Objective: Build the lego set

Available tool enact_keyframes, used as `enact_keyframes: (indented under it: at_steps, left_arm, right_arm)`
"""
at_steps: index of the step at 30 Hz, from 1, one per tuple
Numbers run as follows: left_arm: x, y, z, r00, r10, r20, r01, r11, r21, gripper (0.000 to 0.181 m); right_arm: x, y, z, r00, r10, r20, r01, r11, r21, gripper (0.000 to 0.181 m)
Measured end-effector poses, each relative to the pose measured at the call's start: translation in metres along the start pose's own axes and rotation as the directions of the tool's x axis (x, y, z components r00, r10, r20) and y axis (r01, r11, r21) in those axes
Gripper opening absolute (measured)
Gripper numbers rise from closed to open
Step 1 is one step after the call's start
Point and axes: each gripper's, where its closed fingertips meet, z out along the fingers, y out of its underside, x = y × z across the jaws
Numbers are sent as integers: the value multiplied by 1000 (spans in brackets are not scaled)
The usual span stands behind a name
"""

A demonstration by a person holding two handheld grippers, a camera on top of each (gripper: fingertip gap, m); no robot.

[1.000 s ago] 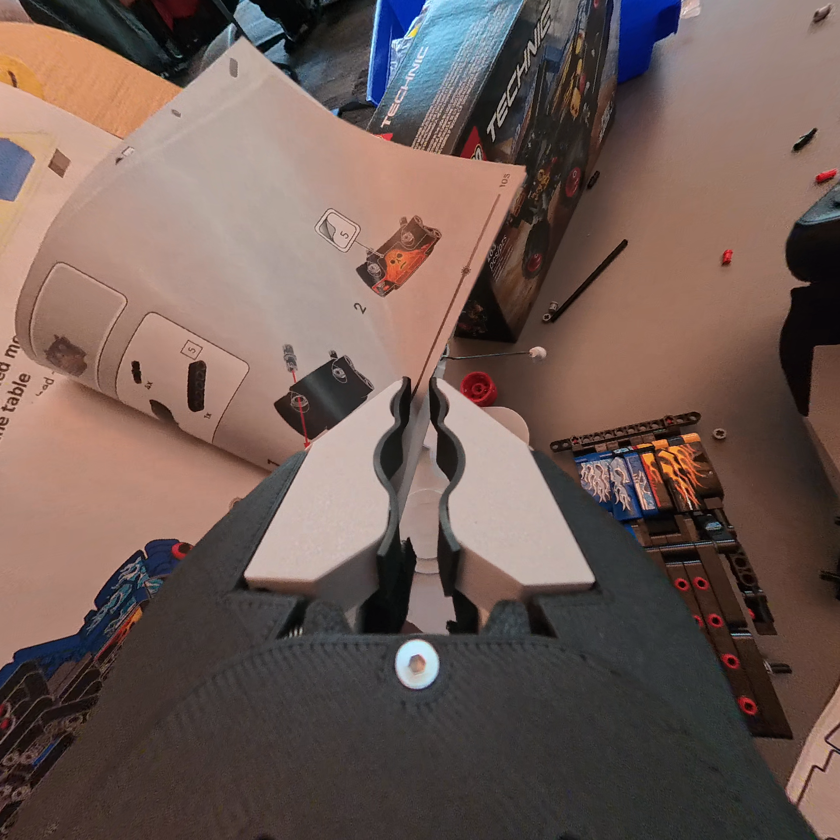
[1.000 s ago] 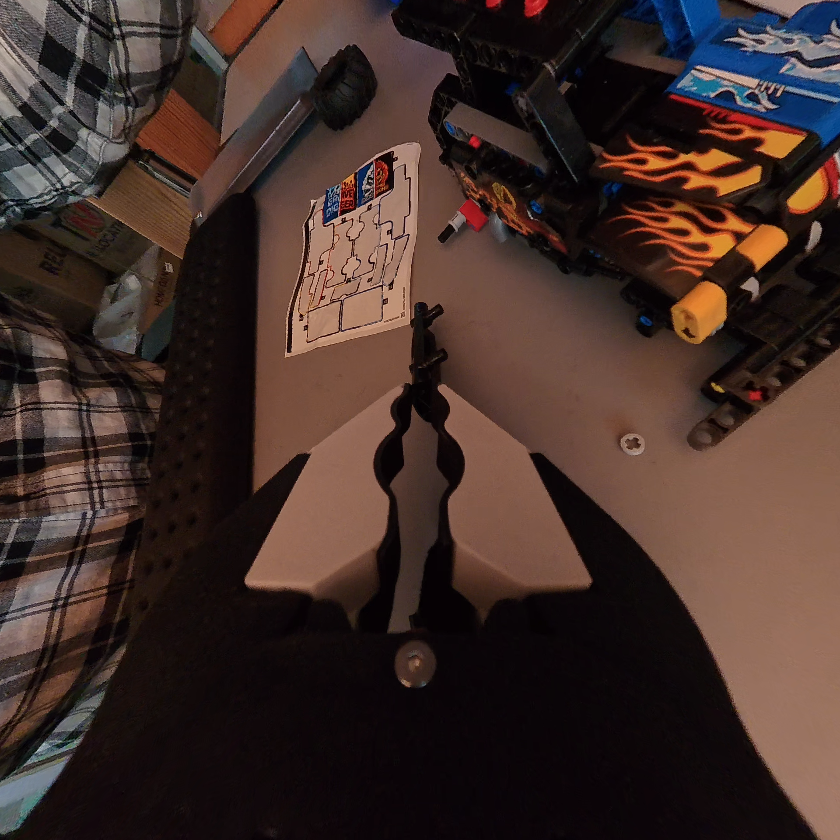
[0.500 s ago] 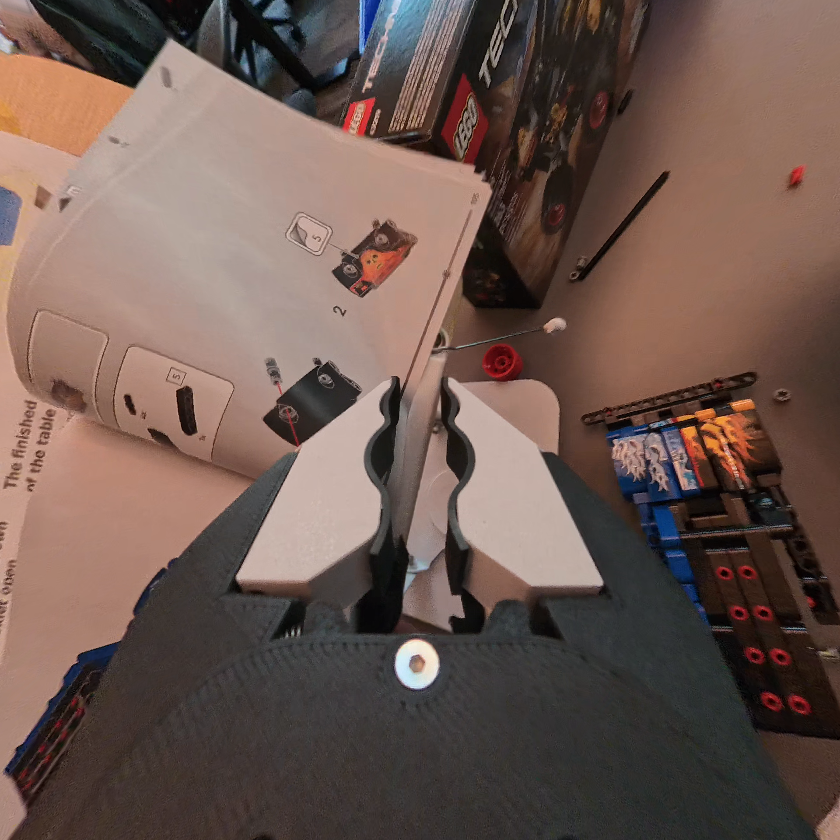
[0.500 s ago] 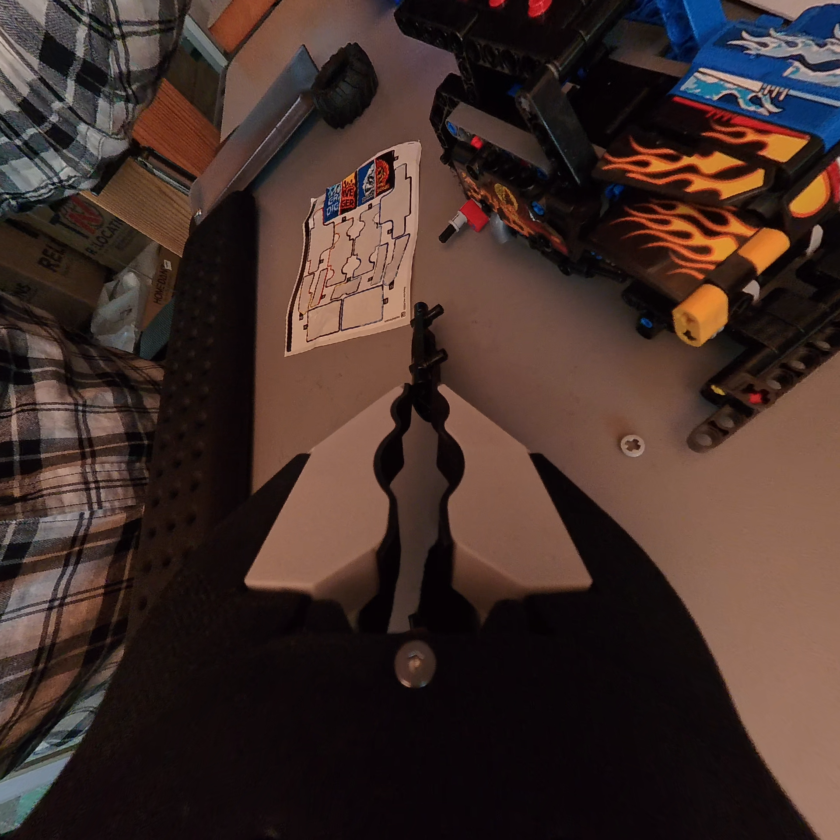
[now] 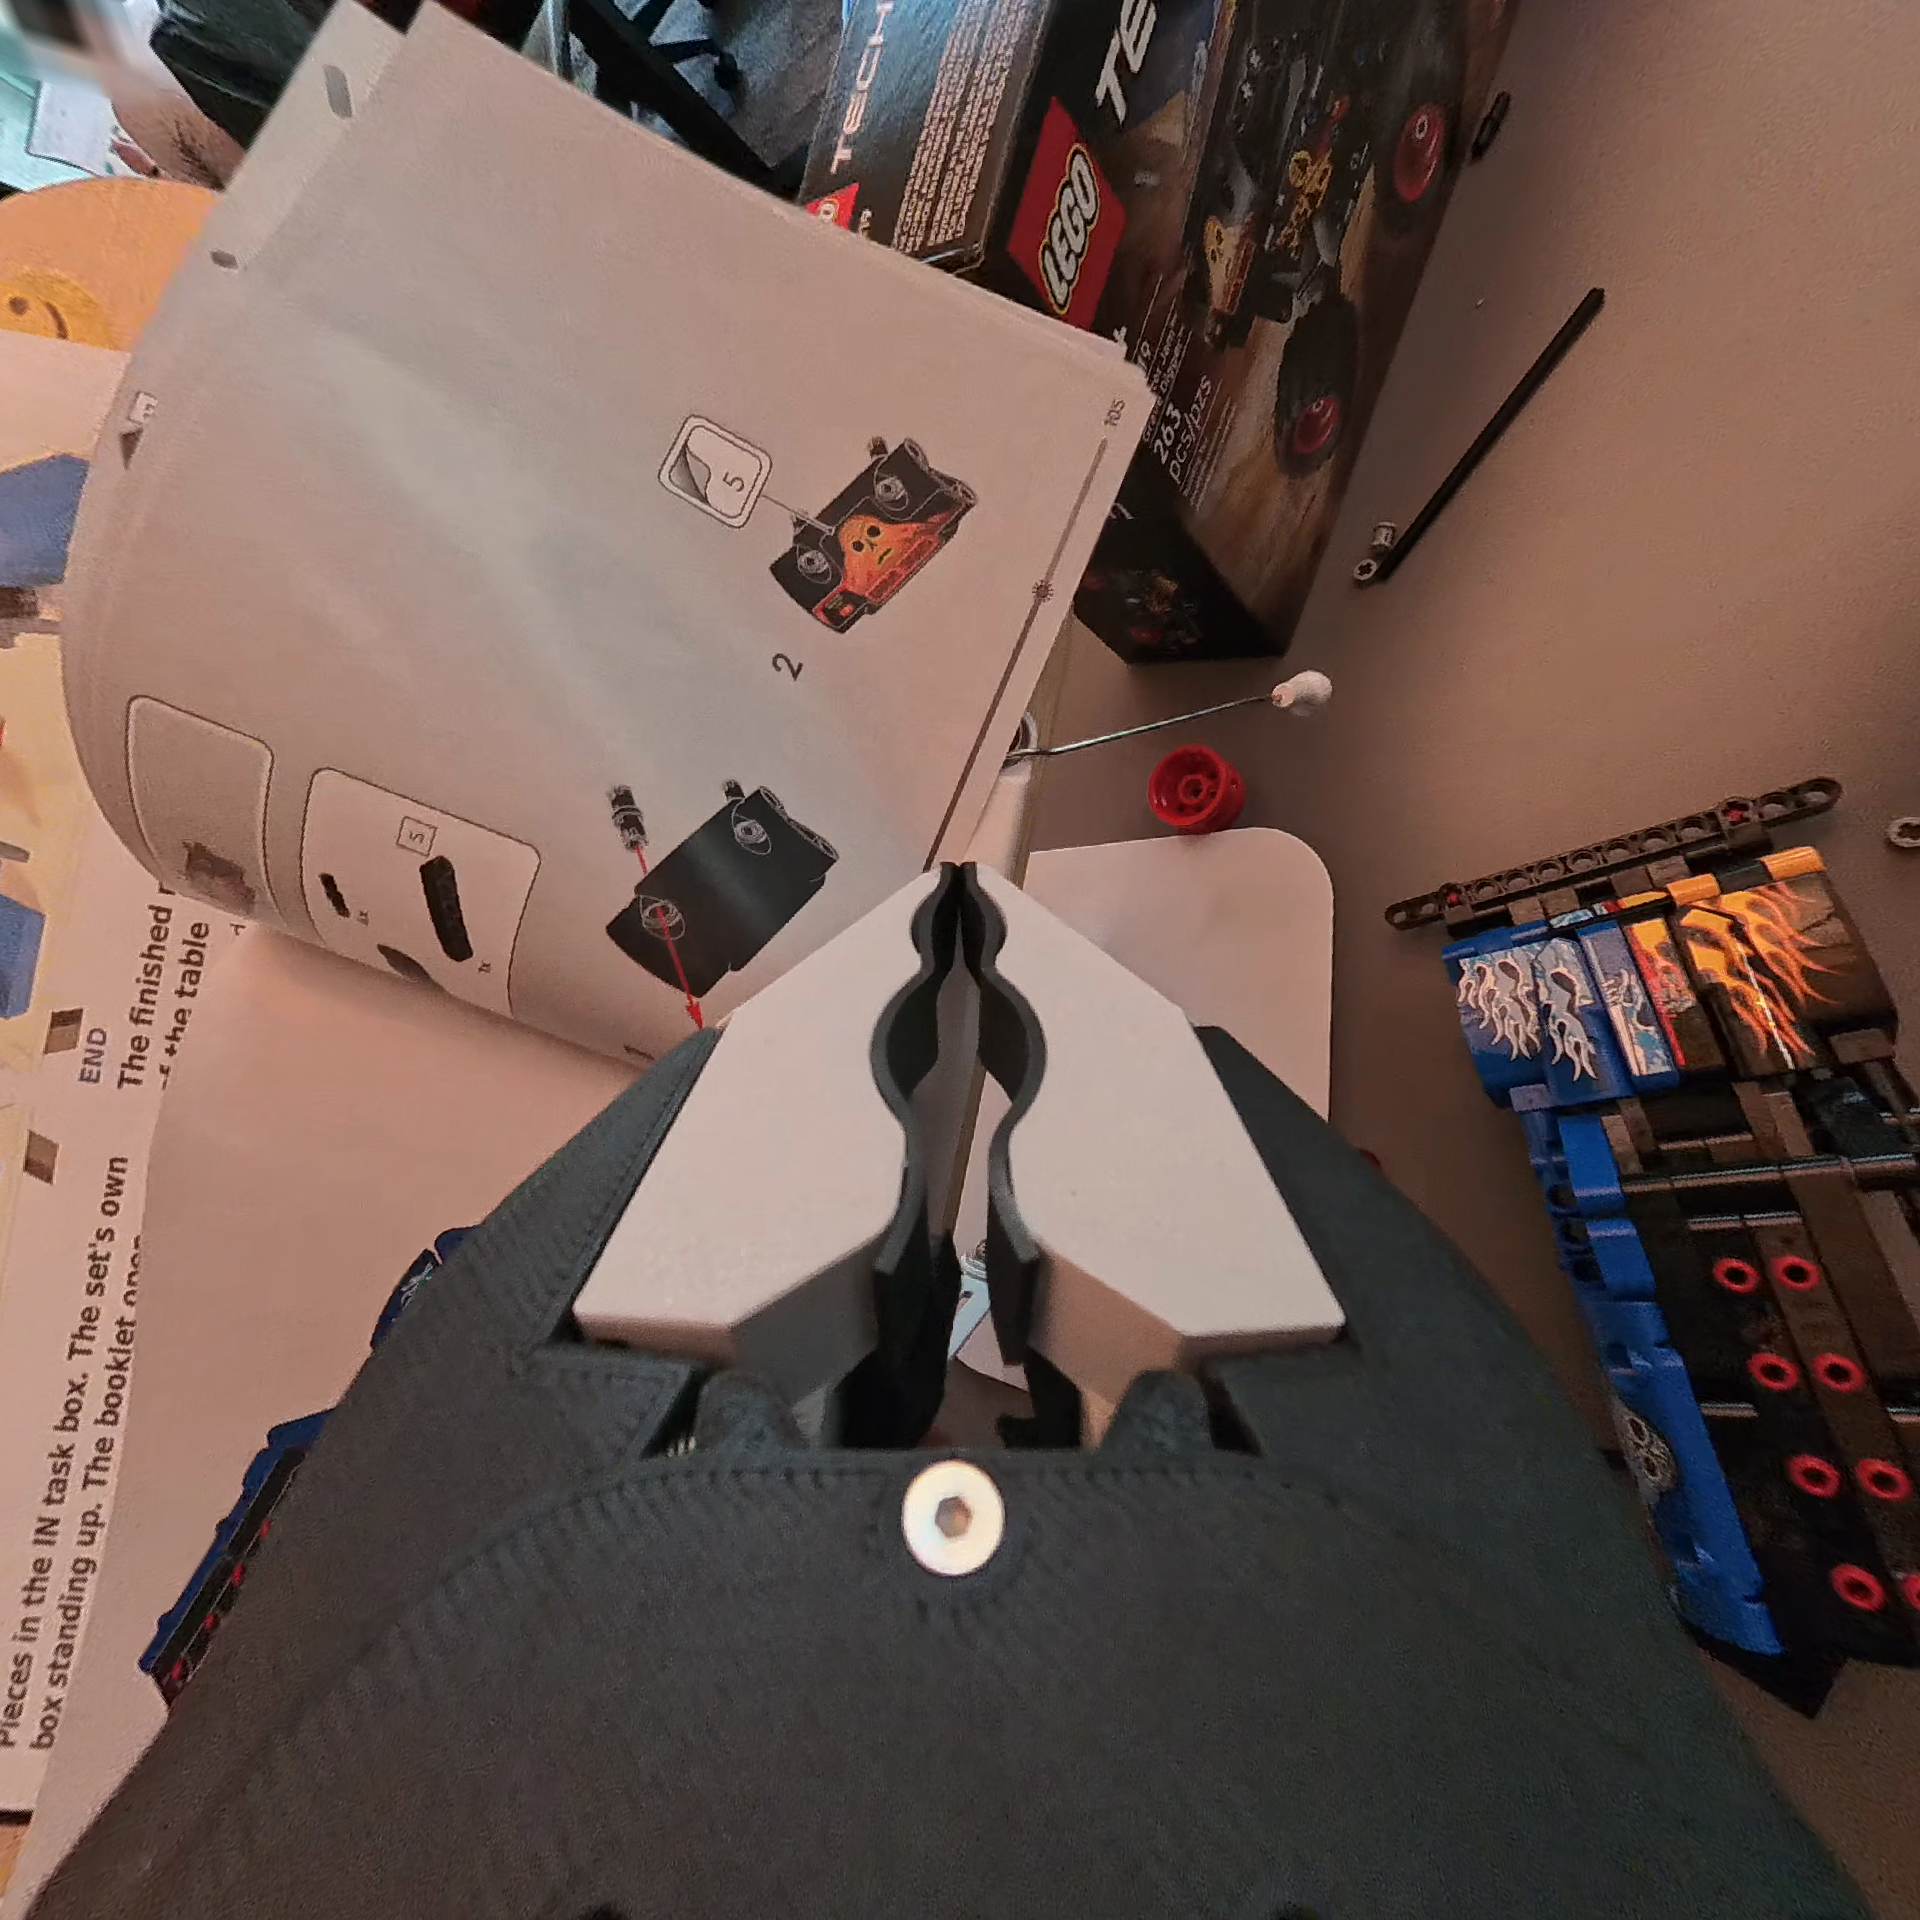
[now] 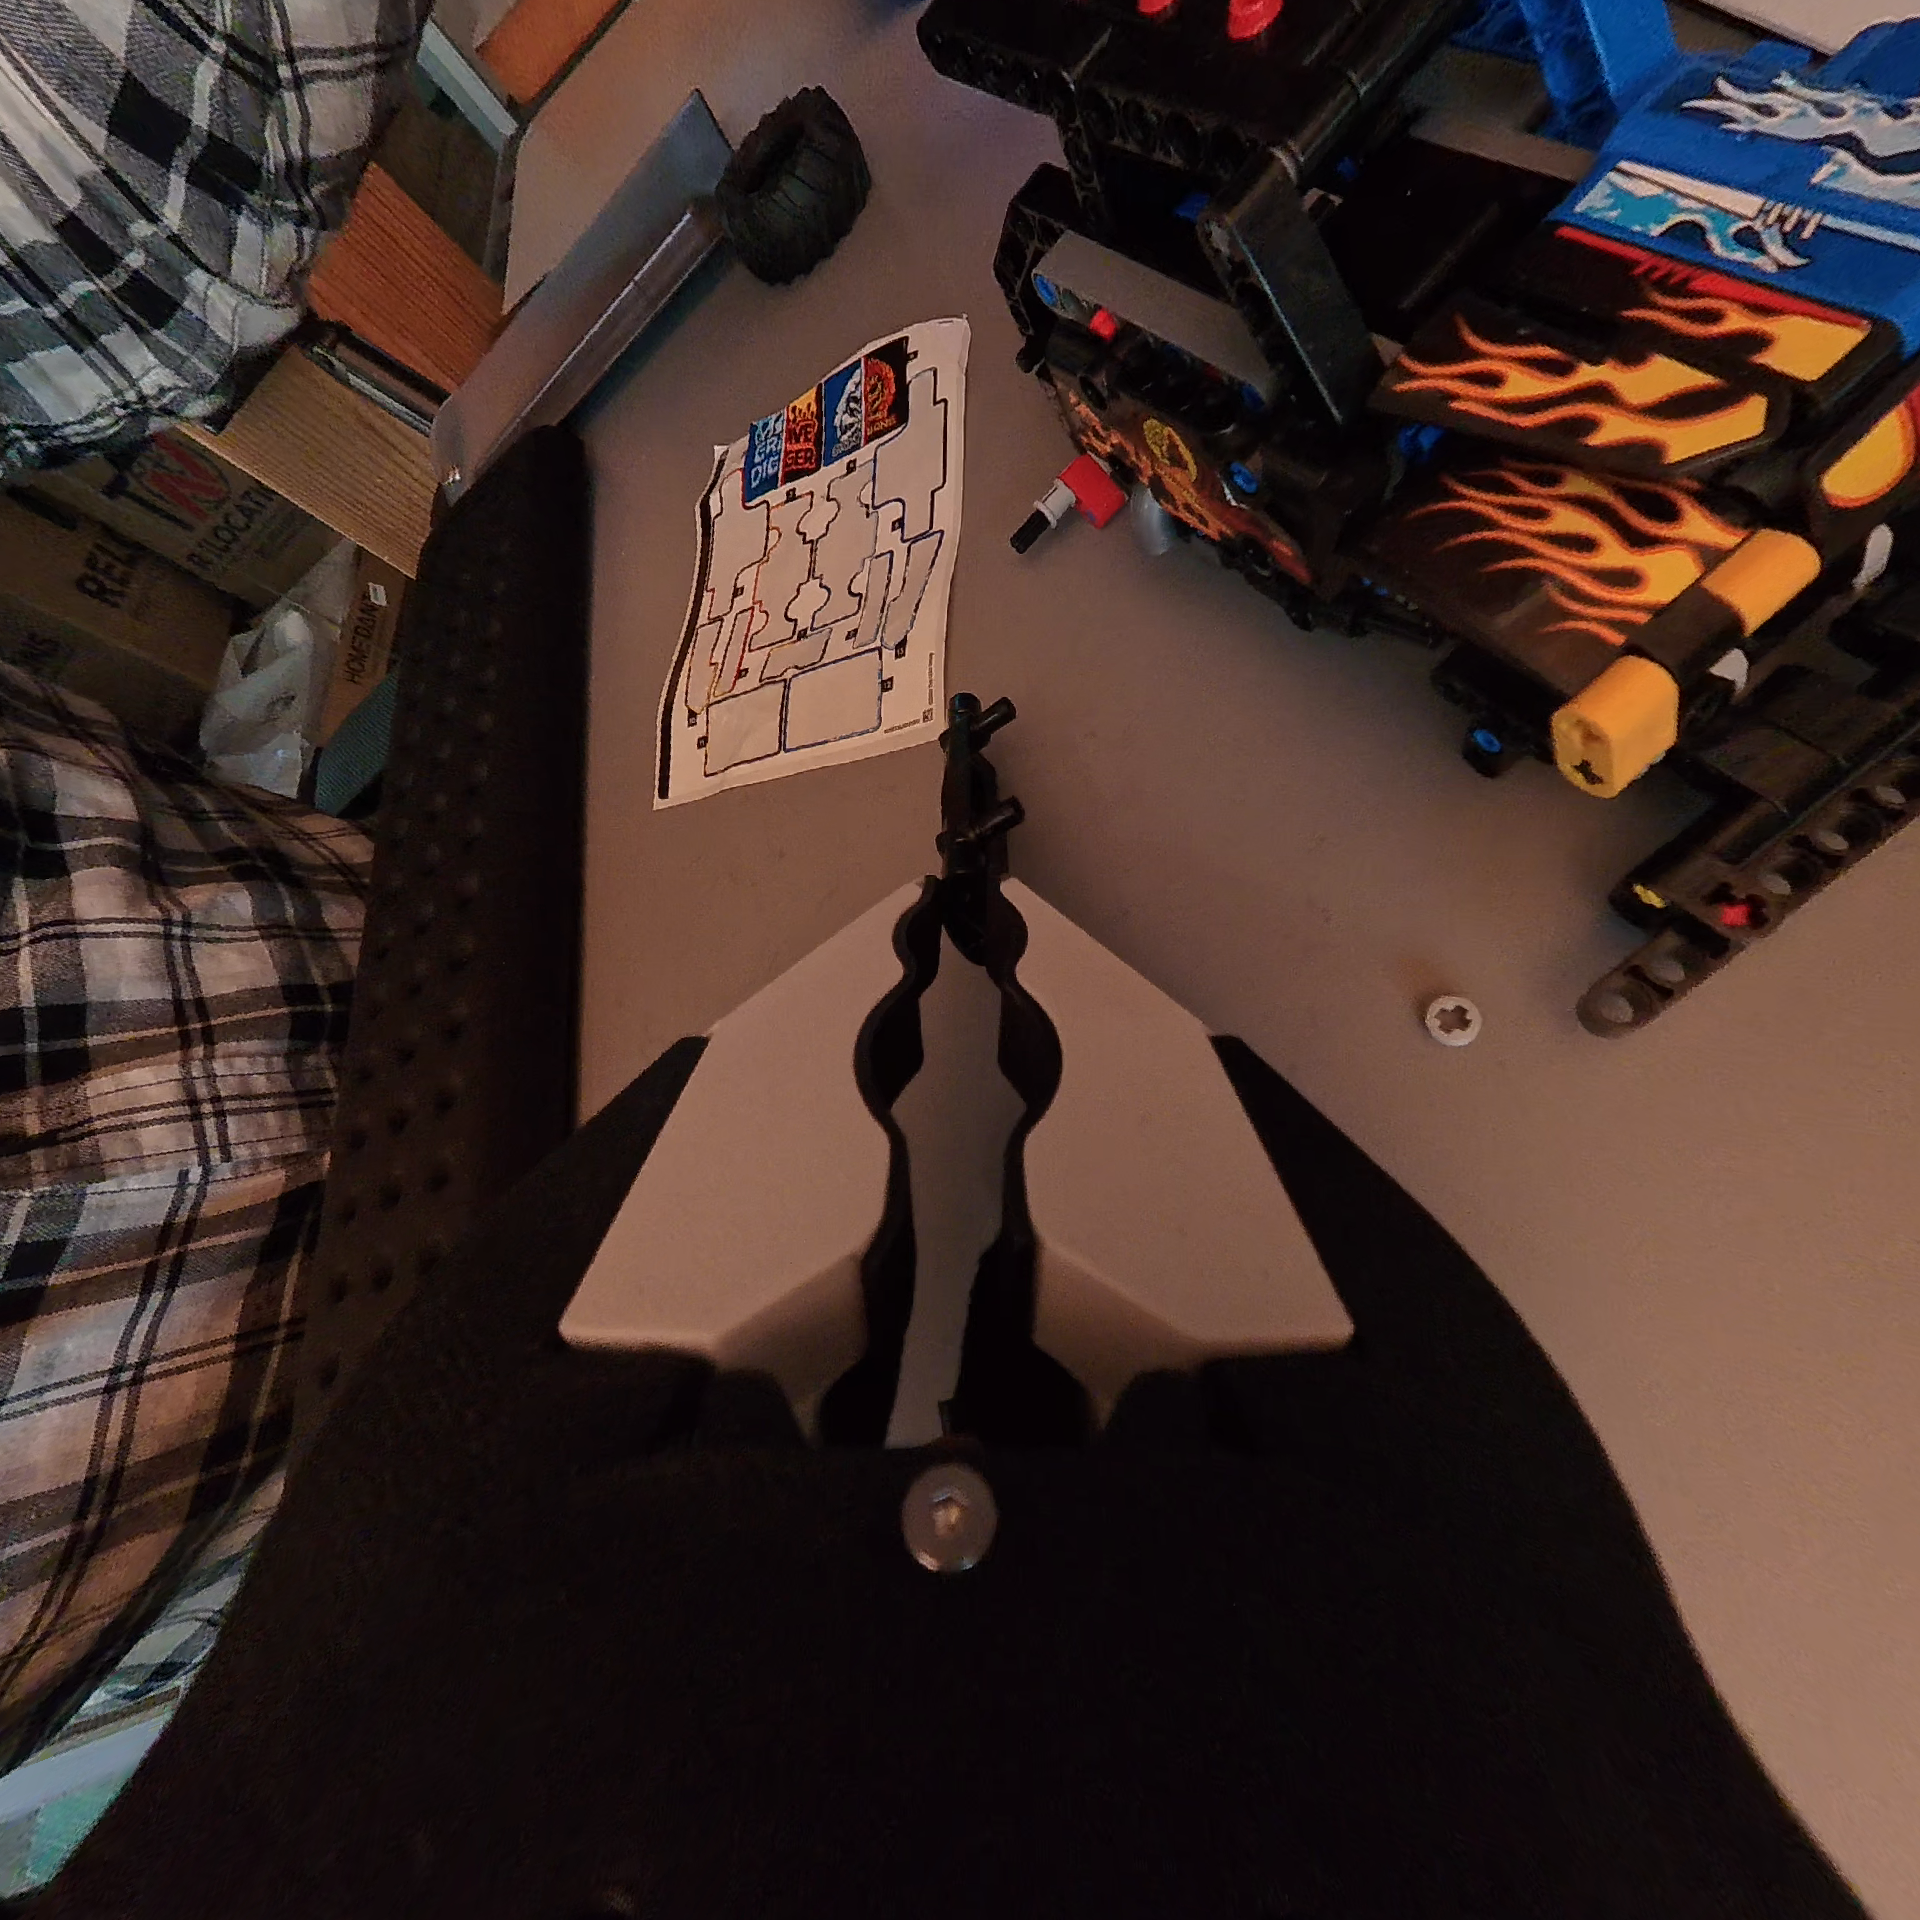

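My left gripper point(image 5: 958, 883) is shut on the lower right edge of a page of the instruction booklet point(image 5: 520, 520) and holds the page lifted and curled over to the left. My right gripper point(image 6: 961, 894) is shut on a thin black lego piece point(image 6: 971, 790) with side pins, which sticks out forward past the fingertips above the table. The half-built blue and black truck with flame stickers lies to the right in the left wrist view point(image 5: 1714, 1195) and at the upper right in the right wrist view point(image 6: 1507, 416).
In the left wrist view: lego box point(image 5: 1195, 260), long black axle point(image 5: 1486, 436), red wheel hub point(image 5: 1195, 790), printed sheet point(image 5: 94, 1351). In the right wrist view: sticker sheet point(image 6: 821, 582), black tyre point(image 6: 795, 197), red pin piece point(image 6: 1081, 499), small white bush point(image 6: 1451, 1018), plaid sleeve point(image 6: 135, 1039). Spacing between my two grippers at the tips: around 25 cm.
My left gripper has closed fully on the page edge and carried it leftward; the box and truck have shifted in its view. The right gripper and its black piece have stayed put.
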Motion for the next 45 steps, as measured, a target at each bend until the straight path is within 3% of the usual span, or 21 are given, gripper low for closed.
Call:
enact_keyframes:
  at_steps: [5,10,14,45]
  left_arm:
    - [6,-7,0,998,69,2,-69,998,-8,4]
    - [8,-40,6,981,174,84,-175,985,-5,33]
    - [3,-30,24,982,174,70,-166,980,-115,44]
    - [7,-23,13,984,-87,-153,81,996,-45,30]
  right_arm:
    - [0,1,0,1000,-1,-1,1,1000,-1,5]
    - [0,1,1,1000,-5,2,5,1000,-2,5]
    - [1,1,1,1000,-5,1,5,1000,-1,5]
    - [1,2,2,1000,0,9,0,1000,-2,6]
